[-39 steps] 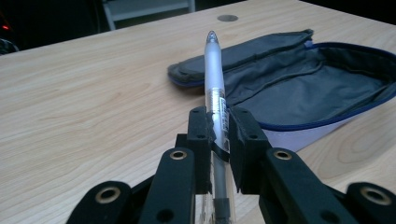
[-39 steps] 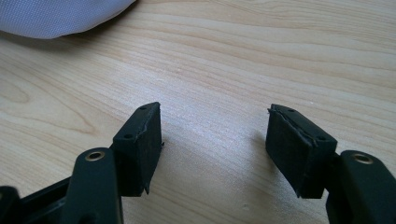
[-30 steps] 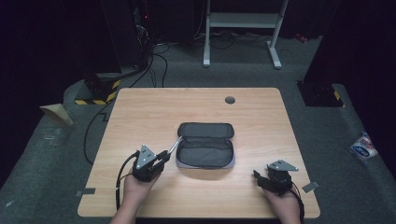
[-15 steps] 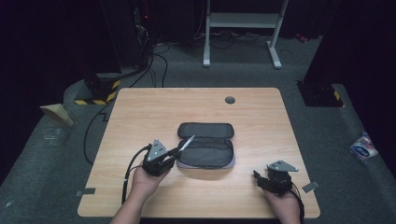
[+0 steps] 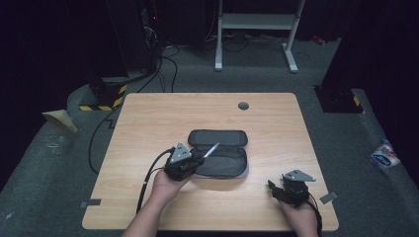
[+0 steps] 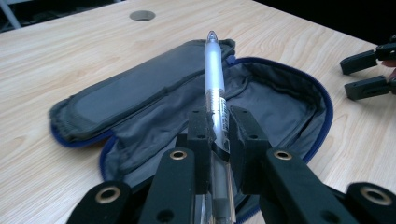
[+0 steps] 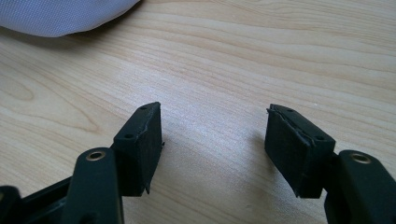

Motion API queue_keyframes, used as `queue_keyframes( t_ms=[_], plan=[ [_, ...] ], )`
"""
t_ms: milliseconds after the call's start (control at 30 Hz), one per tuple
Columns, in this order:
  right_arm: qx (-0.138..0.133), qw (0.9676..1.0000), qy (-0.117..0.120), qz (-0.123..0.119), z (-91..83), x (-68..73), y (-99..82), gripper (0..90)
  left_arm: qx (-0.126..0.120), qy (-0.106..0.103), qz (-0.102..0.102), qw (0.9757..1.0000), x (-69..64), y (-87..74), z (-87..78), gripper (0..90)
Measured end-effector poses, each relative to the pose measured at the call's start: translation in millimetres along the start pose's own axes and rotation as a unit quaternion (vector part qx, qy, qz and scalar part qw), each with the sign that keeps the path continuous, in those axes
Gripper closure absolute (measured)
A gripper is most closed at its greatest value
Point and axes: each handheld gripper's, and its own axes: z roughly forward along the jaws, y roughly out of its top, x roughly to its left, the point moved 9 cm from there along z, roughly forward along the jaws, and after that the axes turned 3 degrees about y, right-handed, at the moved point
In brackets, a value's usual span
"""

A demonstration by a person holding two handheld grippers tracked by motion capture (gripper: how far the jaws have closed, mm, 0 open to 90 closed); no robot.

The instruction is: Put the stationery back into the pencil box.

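The high view looks forward and down from above my side of the table (image 5: 148, 118), far enough back to take in the whole top and the floor around it. My left gripper (image 6: 217, 135) carries a camera close behind its jaws, facing along them over the open pouch (image 6: 140, 93), which also lies at the centre of the high view. My right gripper (image 7: 212, 149) camera sits low, facing bare wood, with the pouch's edge at its upper left.
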Motion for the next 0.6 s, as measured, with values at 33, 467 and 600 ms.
queue_keyframes(
  t_ms=[33,467,600],
  plan=[
    [0.000,1.0000,0.000,0.001,0.0,0.1,0.0,36.3,0.003,-0.003,0.002,1.0000,-1.0,0.0,2.3,79.1],
    [-0.001,1.0000,0.001,-0.001,0.2,0.0,0.2,36.3,0.025,-0.030,0.010,0.9992,-7.0,10.0,25.5,79.1],
    [0.000,1.0000,0.000,0.000,0.1,0.1,0.1,36.2,0.030,-0.031,0.021,0.9989,-9.9,13.2,32.3,79.1]
  ],
)
